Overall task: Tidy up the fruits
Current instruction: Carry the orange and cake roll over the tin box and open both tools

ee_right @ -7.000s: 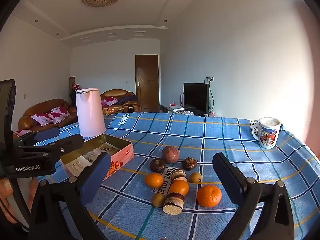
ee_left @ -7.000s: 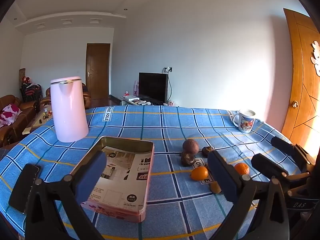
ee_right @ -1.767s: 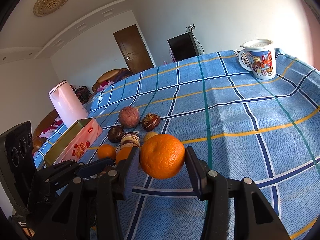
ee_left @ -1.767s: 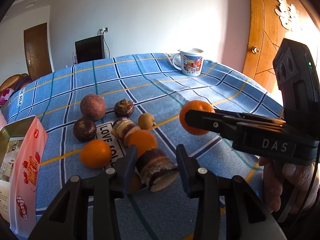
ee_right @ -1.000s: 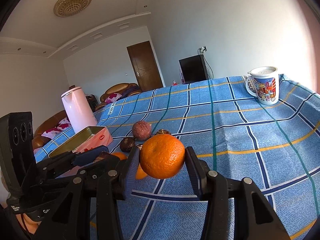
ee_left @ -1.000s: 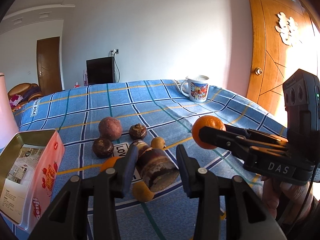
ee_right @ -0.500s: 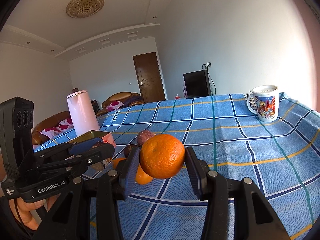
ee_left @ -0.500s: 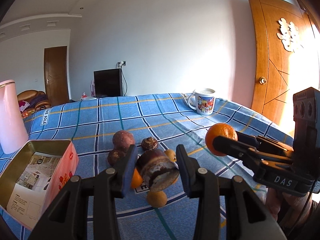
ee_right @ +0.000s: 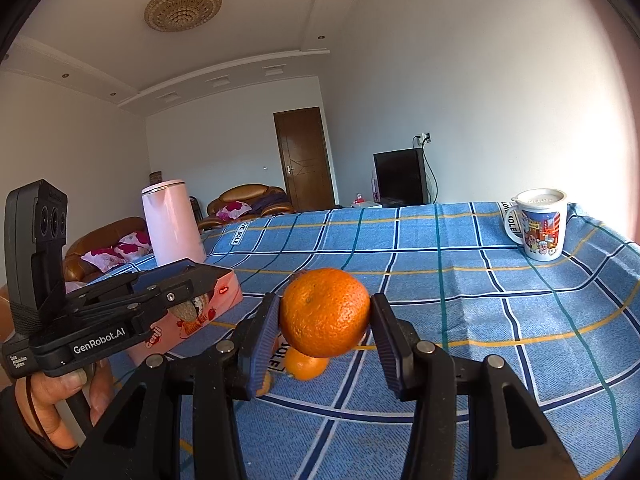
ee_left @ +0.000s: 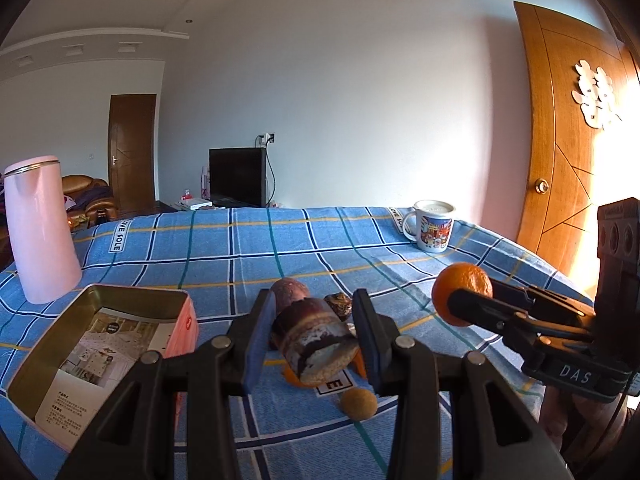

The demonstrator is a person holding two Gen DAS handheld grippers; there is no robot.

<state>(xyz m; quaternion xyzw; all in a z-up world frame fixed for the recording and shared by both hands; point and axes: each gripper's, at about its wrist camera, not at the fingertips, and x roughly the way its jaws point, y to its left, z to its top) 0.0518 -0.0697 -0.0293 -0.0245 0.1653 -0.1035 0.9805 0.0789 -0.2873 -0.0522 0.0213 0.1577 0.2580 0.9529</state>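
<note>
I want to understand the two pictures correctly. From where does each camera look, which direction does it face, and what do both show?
Left wrist: sits on the left gripper, looking along its fingers across the table; the gripper holds a cut dark fruit; the right gripper shows on the right.
Right wrist: sits on the right gripper, looking across the table; it holds an orange; the left gripper and a hand show on the left.
Shared: pink kettle, tin box, mug.
</note>
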